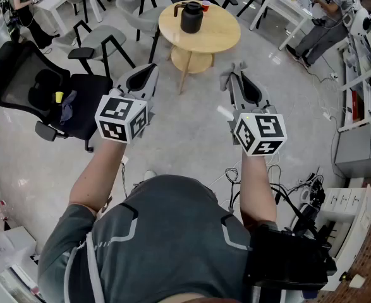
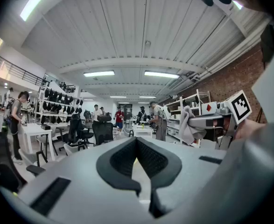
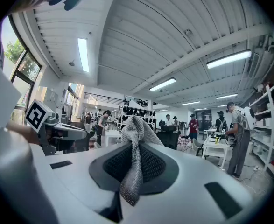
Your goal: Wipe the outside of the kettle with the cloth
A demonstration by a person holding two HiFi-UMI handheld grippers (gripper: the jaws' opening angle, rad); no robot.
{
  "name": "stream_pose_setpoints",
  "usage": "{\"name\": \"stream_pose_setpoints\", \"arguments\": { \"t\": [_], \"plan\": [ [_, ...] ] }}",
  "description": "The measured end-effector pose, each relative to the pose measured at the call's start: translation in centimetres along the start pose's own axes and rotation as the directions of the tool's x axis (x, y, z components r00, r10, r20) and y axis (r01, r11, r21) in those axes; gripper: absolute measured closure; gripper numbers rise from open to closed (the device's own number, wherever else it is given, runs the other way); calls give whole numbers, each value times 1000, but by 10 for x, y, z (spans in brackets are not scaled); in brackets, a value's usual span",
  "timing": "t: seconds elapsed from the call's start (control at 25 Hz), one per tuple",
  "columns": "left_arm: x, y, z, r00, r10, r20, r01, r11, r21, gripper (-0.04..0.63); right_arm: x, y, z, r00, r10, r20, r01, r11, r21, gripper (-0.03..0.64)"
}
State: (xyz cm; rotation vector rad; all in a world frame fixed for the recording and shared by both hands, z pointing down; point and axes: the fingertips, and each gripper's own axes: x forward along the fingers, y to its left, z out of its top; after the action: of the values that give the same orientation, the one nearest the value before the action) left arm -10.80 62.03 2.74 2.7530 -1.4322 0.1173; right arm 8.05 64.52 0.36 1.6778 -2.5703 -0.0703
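Flooring (image 1: 185, 141), pale and glossy, lies under the whole work area. A round bench (image 1: 220, 36) of light wood stands on it, with a lower shelf beneath the top. A black office chair (image 1: 43, 87) sits on the operator's left of the bench and nearer to the operator than the bench is.

The operator stands short of the bench, facing it, with both forearms extended and level. Neither tool reaches the bench; both are over open floor on its near side and well apart from it.

Left gripper (image 1: 148, 74): held towards the bench's left side. In the left gripper view (image 2: 137, 146) its jaws are closed together, pad against pad, with nothing between them.

Right gripper (image 1: 234, 85): held towards the bench's right side. In the right gripper view (image 3: 136, 148) its jaws are clamped on the cloth (image 3: 133, 171), a grey woven piece. One end bunches up past the tips towards the bench. The other end hangs down between the pads.

The kettle (image 1: 191, 17), black with a handle and spout, stands upright on the bench top in its far left part. No tool touches it.

A red cup (image 1: 205, 5) stands at the bench's far rim.
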Motion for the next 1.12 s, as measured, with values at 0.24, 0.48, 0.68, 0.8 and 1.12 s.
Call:
{"name": "stream_pose_setpoints", "arguments": {
  "t": [0.24, 0.48, 0.68, 0.8, 1.12],
  "plan": [
    [-6, 14, 5, 999, 34, 40, -34, 999, 0, 586, 5, 10, 3, 1000, -7, -2, 7, 1000, -5, 566],
    [-5, 29, 4, 999, 26, 33, -26, 1000, -17, 586, 15, 17, 3, 1000, -25, -6, 25, 1000, -14, 566],
    [-6, 48, 6, 999, 8, 51, -6, 999, -39, 586, 29, 26, 7, 999, -33, 8, 33, 999, 17, 566],
    [-11, 65, 6, 998, -8, 57, 10, 999, -36, 586, 41, 37, 9, 999, -49, 7, 49, 999, 23, 566],
    [-8, 105, -2, 997, -46, 54, 48, 999, -25, 586, 75, 60, 4, 997, -77, 1, 77, 997, 31, 565]
  ]
}}
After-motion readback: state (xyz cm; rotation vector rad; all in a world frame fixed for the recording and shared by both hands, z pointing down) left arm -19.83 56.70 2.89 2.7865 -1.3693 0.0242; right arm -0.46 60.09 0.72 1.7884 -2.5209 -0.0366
